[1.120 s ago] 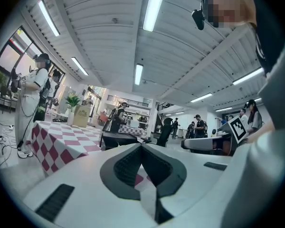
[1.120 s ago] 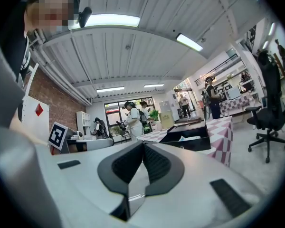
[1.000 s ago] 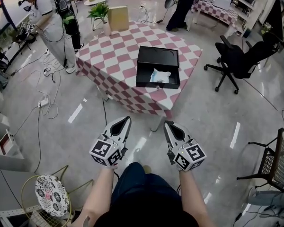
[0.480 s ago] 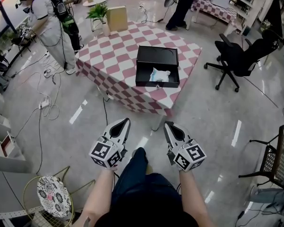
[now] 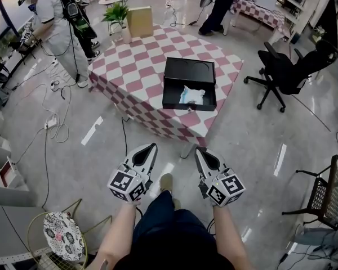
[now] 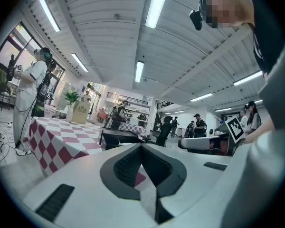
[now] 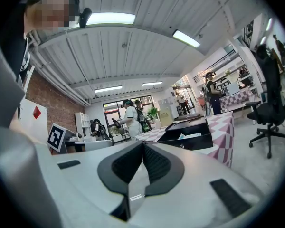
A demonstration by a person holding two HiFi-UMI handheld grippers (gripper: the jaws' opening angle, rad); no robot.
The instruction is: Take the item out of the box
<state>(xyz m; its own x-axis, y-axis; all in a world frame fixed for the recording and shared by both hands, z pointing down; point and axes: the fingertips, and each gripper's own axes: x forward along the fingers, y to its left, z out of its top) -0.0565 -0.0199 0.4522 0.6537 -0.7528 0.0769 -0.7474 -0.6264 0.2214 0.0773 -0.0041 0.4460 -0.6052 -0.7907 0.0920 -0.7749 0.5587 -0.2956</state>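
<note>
Well short of the checkered table (image 5: 136, 66), near the bottom of the head view: left gripper (image 5: 151, 147) and right gripper (image 5: 198, 150), side by side over the glossy floor (image 5: 253, 145), both pointing toward the far table. Left jaws pressed together tip to tip, nothing pinched; same on the right, pads closed on each other and empty. On the table's near right part, a black box (image 5: 188, 102), lid (image 5: 189, 69) thrown back toward the far side, interior exposed. Inside, toward the right half, the item (image 5: 192, 94): a crumpled white packet with a touch of blue, lying on the box bottom, well apart from both grippers. Right of the table, a black office chair (image 5: 281, 66). At the far left, a person (image 5: 55, 21) in white, standing near loose cables (image 5: 53, 120). By the table's far corner, a potted plant (image 5: 117, 13) beside a tan carton (image 5: 139, 20). Near left, a round patterned seat (image 5: 61, 232) on a wire frame.
</note>
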